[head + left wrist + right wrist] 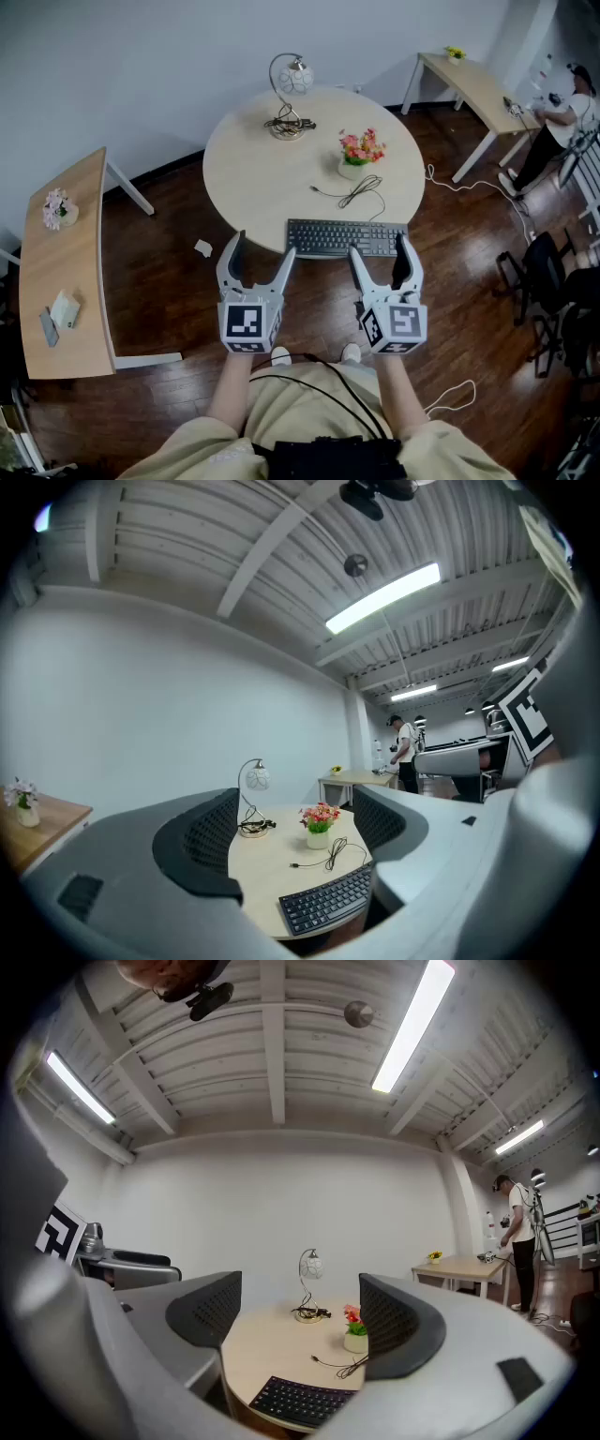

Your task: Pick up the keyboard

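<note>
Dark wooden flooring surrounds a round pale wood surface (253,178), where a flat black keyboard (345,237) lies along the near edge. Just short of the keyboard's left end hovers the left hand-held gripper (263,246), jaws spread wide and empty. The right hand-held gripper (379,246) hangs before the keyboard's right half, jaws fully apart, holding nothing and clear of the keyboard.
</note>
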Available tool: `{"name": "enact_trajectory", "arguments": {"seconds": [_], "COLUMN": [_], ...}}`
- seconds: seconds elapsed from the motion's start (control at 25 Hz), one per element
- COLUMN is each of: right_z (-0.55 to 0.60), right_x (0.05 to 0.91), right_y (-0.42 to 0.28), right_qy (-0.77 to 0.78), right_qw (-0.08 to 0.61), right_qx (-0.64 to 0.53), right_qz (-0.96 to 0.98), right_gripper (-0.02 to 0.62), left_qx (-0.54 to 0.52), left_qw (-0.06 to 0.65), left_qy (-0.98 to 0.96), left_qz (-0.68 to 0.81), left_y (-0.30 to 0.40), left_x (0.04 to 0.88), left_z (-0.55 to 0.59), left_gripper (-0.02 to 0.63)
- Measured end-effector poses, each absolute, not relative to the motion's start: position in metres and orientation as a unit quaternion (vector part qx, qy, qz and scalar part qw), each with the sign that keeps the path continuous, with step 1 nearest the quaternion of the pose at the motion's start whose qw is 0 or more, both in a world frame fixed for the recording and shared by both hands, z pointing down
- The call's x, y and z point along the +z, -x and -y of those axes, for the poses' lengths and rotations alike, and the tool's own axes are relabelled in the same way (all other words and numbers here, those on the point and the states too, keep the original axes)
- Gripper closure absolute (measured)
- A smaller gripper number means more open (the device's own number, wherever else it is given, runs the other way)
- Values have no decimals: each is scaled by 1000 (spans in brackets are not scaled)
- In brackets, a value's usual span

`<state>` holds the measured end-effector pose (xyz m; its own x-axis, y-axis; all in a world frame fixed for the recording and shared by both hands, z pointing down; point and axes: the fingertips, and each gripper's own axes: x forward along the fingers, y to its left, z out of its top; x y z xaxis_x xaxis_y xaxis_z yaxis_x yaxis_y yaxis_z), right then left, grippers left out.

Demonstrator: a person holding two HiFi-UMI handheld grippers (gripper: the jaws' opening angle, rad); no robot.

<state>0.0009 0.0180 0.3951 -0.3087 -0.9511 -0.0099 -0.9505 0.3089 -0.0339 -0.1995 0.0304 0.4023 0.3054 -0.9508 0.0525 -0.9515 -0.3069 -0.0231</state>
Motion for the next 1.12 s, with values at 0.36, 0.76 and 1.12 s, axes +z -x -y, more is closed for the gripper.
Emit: {"name": "enact_trajectory", "arguments": {"seconds": [0.36,0.76,1.12], "right_z": [-36,8,112], "right_x": [409,436,415], "right_y": [38,28,-39], "right_qy": [584,552,513], "right_qw": [-24,-27,17], "right_qx": [0,-27,-28], "right_qz": [-811,-833,-858], "right_gripper": [175,176,176], "left_qx": [29,49,60], "left_qw": [8,20,6], "left_qy": [-816,-798,-778], "left_qz": [578,600,625], "left_y": [241,234,161], "left_x": [425,448,435], "left_z": [-41,-6,68], "left_gripper": [233,233,233]}}
